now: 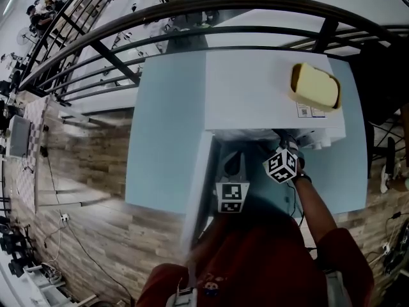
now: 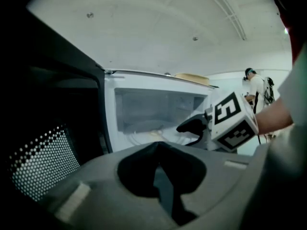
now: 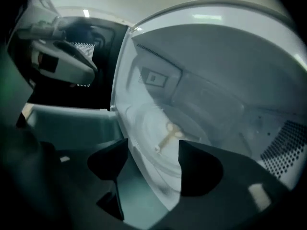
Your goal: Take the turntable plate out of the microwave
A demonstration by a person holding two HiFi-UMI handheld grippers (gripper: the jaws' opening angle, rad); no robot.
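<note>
Reaching step, I judge: the right hand-held gripper [image 3: 151, 159] stands open before the glass plate [image 3: 165, 138], which lies inside the microwave [image 1: 255, 88]; the left hand-held gripper [image 2: 157, 171] is closed, empty; next, close on the plate's rim.

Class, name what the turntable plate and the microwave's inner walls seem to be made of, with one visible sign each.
Turntable plate: likely clear glass, glossy; the yellowish hub shows through it.
Inner walls: probably painted metal, smooth pale finish with a soft sheen and punched vent holes.
</note>
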